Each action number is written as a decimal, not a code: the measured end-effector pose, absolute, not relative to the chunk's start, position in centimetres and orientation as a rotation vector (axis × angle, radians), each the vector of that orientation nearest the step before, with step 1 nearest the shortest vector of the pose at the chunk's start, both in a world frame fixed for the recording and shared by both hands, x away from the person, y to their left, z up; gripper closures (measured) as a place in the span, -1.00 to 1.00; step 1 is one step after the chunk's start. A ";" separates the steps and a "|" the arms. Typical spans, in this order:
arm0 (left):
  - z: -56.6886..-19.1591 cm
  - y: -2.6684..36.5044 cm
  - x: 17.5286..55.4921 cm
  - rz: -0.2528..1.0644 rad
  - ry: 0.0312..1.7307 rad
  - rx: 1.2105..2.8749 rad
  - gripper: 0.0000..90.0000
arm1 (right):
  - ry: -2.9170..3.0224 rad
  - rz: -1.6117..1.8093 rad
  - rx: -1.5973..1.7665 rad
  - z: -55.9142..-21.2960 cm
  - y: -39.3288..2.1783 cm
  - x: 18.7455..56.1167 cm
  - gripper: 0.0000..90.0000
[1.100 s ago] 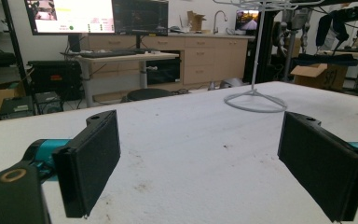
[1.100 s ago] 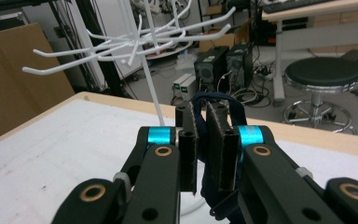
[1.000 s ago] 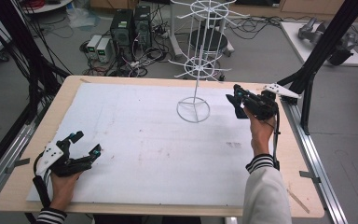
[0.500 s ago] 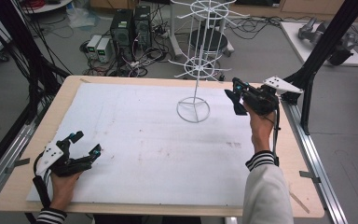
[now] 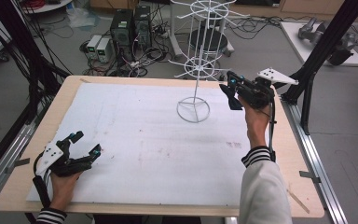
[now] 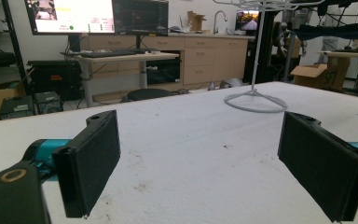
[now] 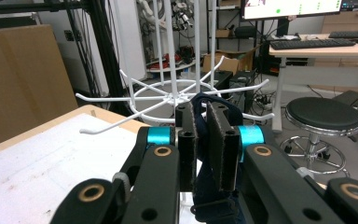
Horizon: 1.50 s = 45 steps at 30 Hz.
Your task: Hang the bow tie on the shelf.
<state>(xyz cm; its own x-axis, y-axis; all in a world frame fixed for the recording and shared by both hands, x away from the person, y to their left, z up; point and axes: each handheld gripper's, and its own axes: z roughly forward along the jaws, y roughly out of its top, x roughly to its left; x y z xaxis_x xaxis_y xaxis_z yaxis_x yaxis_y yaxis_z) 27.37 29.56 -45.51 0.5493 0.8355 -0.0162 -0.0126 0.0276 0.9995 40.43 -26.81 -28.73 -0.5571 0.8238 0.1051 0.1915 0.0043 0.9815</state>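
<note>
Right gripper (image 5: 231, 94) is clamped on a dark navy cloth (image 7: 213, 140), the fabric pinched between its two pads and hanging below them. Against the frame a second ago, this gripper has risen and edged nearer the white wire display rack (image 5: 195, 74), while the left gripper (image 5: 85, 144) has kept its place. From the right gripper, the rack's lower ring of hooks sits at about 10 o'clock, close by, and its round base (image 5: 193, 110) at about 8 o'clock. Left gripper rests at the table's (image 5: 135, 205) near-left corner, jaws wide apart, nothing between them.
</note>
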 end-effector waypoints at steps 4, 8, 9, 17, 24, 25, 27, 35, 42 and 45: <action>-45.5 29.6 27.4 0.766 0.769 1.398 -0.70 | 1.772 1.599 1.055 -28.6 -26.4 40.5 0.84; -45.5 29.6 27.4 0.766 0.769 1.398 -0.71 | 1.773 1.610 1.063 -28.4 -26.1 40.6 0.83; -45.5 29.6 27.4 0.766 0.769 1.398 -0.70 | 1.771 1.613 1.067 -28.4 -26.0 40.6 0.83; -45.5 29.6 27.4 0.764 0.770 1.398 -0.70 | 1.780 1.621 1.072 -28.1 -25.4 40.8 0.83; -45.5 29.6 27.4 0.764 0.770 1.398 -0.71 | 1.787 1.619 1.077 -28.1 -24.8 41.0 0.82; -45.5 29.6 27.4 0.763 0.770 1.398 -0.70 | 1.782 1.622 1.076 -28.1 -24.7 41.1 0.82; -45.5 29.6 27.4 0.763 0.770 1.398 -0.70 | 1.784 1.623 1.085 -28.1 -24.5 41.2 0.82; -45.5 29.6 27.4 0.761 0.770 1.399 -0.70 | 1.804 1.588 1.073 -28.0 -23.3 41.9 0.82; -45.5 29.6 27.4 0.760 0.771 1.401 -0.70 | 1.830 1.560 1.068 -28.2 -22.8 42.1 0.81; -45.5 29.6 27.4 0.760 0.771 1.401 -0.70 | 1.840 1.554 1.056 -28.3 -22.8 42.2 0.81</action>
